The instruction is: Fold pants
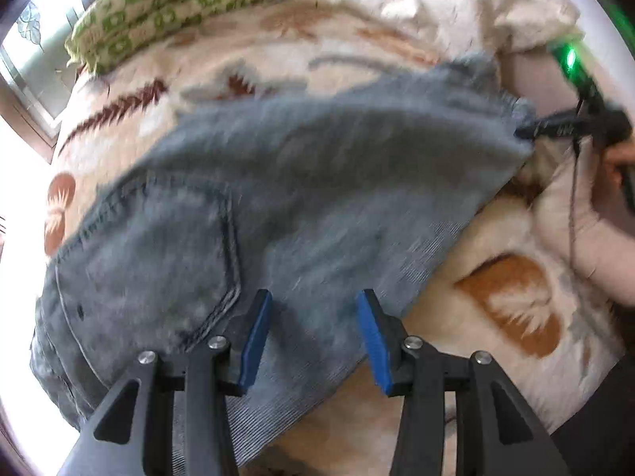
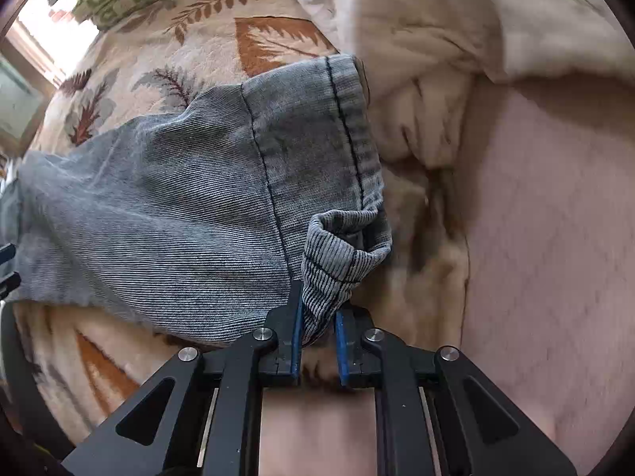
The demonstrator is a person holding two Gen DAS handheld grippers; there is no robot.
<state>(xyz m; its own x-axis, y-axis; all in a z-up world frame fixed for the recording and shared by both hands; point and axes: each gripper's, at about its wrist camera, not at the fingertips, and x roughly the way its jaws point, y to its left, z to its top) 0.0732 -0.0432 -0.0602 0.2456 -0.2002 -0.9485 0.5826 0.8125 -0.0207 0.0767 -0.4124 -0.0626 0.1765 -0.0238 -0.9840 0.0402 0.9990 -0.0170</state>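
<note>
now right tool (image 2: 317,329) pinches the pants (image 2: 178,206) hem over blanket (image 2: 206,51).

Faded grey-blue denim pants (image 1: 301,182) lie on a cream blanket (image 1: 496,277) patterned with rust-brown leaves, beside a green-and-white printed pillow (image 1: 166,4).

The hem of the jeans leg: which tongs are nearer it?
Right. The right tongs pinch the hem itself; the left tongs hover open by the back pocket, at the jeans' other end.
</note>
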